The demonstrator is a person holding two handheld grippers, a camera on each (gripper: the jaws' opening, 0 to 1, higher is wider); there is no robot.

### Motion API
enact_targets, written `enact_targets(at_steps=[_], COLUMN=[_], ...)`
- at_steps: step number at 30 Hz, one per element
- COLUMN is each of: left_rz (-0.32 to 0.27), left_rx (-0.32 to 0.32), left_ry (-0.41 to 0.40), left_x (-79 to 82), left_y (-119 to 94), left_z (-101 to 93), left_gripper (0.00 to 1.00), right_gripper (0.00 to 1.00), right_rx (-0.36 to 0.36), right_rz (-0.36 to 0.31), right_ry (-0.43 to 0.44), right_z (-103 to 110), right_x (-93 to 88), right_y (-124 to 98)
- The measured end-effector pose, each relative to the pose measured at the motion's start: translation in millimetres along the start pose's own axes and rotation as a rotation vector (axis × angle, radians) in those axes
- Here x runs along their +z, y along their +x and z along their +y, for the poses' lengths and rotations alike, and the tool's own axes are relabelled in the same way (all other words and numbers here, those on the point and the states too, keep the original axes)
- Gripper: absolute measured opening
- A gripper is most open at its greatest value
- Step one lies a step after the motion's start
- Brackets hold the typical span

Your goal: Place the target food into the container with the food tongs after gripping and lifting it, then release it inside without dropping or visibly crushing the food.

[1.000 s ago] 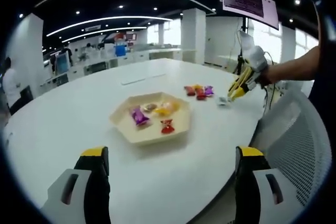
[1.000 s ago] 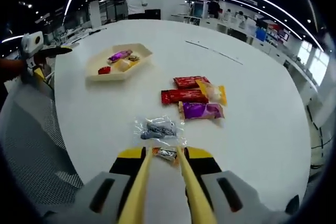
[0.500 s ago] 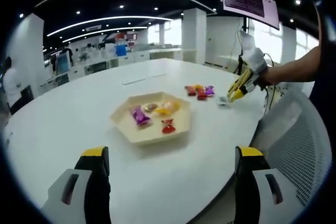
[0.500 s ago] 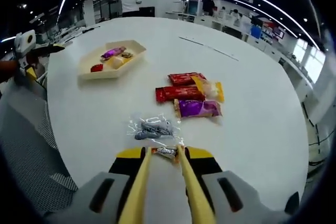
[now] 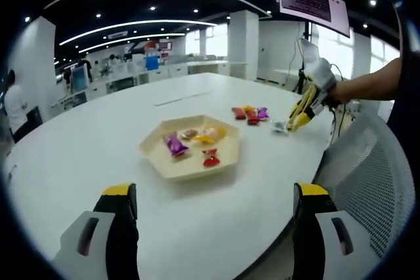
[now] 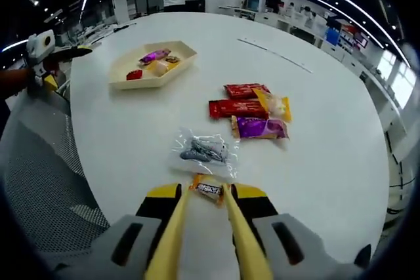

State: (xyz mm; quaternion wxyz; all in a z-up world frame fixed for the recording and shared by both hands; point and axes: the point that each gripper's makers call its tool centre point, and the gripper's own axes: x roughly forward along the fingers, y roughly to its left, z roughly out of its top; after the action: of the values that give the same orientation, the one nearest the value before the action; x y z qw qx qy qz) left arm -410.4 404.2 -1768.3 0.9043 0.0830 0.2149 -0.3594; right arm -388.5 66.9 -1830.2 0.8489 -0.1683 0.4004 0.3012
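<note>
A small orange-ended wrapped candy point(image 6: 209, 190) lies between the tips of the yellow food tongs point(image 6: 172, 234). My right gripper point(image 6: 206, 196) is shut on the tongs; it also shows far right as the right gripper point(image 5: 306, 105). I cannot tell whether the candy is off the table. The beige hexagonal tray point(image 5: 164, 164), also seen as the tray point(image 6: 125, 78), holds several wrapped candies. My left gripper point(image 5: 213, 204) hangs open before the tray, nothing between its jaws.
Beyond the tongs lie a clear packet point(image 6: 200, 151), two red packs point(image 6: 237, 107), a yellow pack point(image 6: 274, 104) and a purple pack point(image 6: 259, 128). The round white table's edge point(image 6: 98, 181) runs close by. A grey mesh chair point(image 5: 374, 175) stands beside it.
The right gripper view has shifted a little; the candy stays between the tong tips and the clear packet sits slightly farther from them. My left gripper has not moved.
</note>
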Motion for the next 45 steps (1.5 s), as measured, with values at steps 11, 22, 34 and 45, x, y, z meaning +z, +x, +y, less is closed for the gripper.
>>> enact_targets(at_steps=[11, 22, 34, 45], left_rz=[0.0, 0.001, 0.005, -0.001], left_rx=[0.003, 0.002, -0.004, -0.01], left_ry=[-0.01, -0.006, -0.007, -0.018], left_x=[-0.3, -0.8, -1.1, -0.2], left_y=[-0.4, -0.3, 0.0, 0.1], left_z=[1.1, 0.5, -1.1, -1.8], left_gripper=[0.95, 0.94, 0.95, 0.96], right_gripper=[0.27, 0.18, 0.18, 0.18], right_rx=[-0.003, -0.005, 0.0, -0.022], right_rz=[0.026, 0.011, 0.007, -0.019], right_ry=[-0.008, 0.099, 0.116, 0.097], right_z=[1.4, 4.1, -2.7, -14.3], right_x=[-1.6, -0.5, 4.1, 27.2], right_y=[9.4, 7.4, -3.1, -13.0])
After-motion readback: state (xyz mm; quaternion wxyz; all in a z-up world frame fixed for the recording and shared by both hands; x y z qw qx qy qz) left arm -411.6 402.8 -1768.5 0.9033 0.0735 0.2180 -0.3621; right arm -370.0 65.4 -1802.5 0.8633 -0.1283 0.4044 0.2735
